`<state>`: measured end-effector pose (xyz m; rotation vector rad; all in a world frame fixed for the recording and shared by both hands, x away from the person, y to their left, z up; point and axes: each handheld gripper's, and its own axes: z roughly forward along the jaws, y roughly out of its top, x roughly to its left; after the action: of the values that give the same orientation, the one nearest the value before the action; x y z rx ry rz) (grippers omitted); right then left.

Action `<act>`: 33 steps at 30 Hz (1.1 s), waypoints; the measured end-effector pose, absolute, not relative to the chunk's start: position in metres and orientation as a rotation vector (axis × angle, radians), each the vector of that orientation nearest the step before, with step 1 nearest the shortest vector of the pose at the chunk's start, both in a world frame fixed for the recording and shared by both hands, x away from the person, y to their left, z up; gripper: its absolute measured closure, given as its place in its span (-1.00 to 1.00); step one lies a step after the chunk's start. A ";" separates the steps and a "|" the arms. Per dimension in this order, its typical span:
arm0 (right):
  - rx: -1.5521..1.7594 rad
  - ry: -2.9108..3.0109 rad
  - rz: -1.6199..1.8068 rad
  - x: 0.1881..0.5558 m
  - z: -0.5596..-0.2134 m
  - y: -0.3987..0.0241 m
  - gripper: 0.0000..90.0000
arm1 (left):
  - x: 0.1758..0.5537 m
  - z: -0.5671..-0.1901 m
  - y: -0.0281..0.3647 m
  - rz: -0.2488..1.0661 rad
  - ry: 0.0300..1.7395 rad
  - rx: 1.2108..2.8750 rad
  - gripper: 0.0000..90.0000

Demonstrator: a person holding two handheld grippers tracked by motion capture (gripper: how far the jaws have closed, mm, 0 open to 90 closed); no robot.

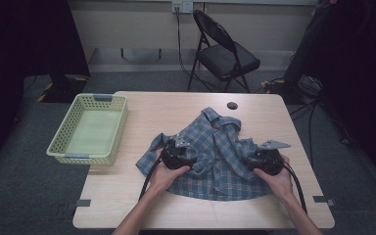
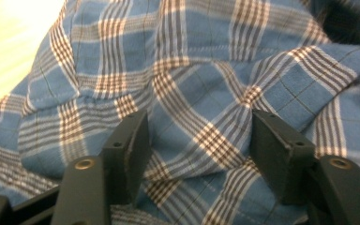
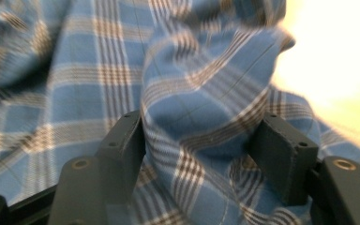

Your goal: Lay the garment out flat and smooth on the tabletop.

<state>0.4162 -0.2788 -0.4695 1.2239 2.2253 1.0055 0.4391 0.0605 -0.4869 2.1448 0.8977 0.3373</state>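
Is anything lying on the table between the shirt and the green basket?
Nothing visible: the strip of table between the plaid shirt and the green basket is bare wood, and the basket holds nothing.

Empty green basket (image 1: 89, 128) at table (image 1: 176, 215) left edge; black folding chair (image 1: 223, 51) behind.

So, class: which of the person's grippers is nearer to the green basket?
Left. The left gripper sits on the plaid shirt near its left edge, closest to the green basket; the right gripper is at the shirt's far right side.
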 end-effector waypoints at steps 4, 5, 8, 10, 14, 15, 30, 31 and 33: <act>1.219 2.269 0.958 0.417 -0.481 -0.278 -0.18 | 0.439 -0.489 0.064 0.310 0.906 2.147 0.03; 1.221 2.269 0.954 0.417 -0.481 -0.277 -0.16 | 0.438 -0.489 0.064 0.306 0.906 2.142 0.03; 1.232 2.273 0.940 0.415 -0.484 -0.275 -0.12 | 0.436 -0.489 0.064 0.308 0.900 2.156 0.05; 1.235 2.264 0.941 0.412 -0.487 -0.274 -0.12 | 0.433 -0.489 0.063 0.328 0.891 2.167 0.06; 1.242 2.266 0.947 0.405 -0.487 -0.274 -0.11 | 0.427 -0.489 0.062 0.340 0.886 2.175 0.09; 1.243 2.257 0.955 0.403 -0.488 -0.274 -0.11 | 0.426 -0.489 0.062 0.341 0.881 2.177 0.09; 1.218 2.266 0.947 0.356 -0.488 -0.270 -0.10 | 0.376 -0.488 0.066 0.318 0.833 2.207 0.15; 1.216 2.272 0.944 0.352 -0.488 -0.269 -0.10 | 0.371 -0.487 0.068 0.312 0.832 2.208 0.16; 1.213 2.294 0.928 0.346 -0.486 -0.267 -0.10 | 0.364 -0.487 0.070 0.300 0.824 2.211 0.18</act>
<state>0.3458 -0.2672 -0.4858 1.2130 2.2944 0.9278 0.3643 0.0701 -0.4871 2.2109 0.8238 0.3000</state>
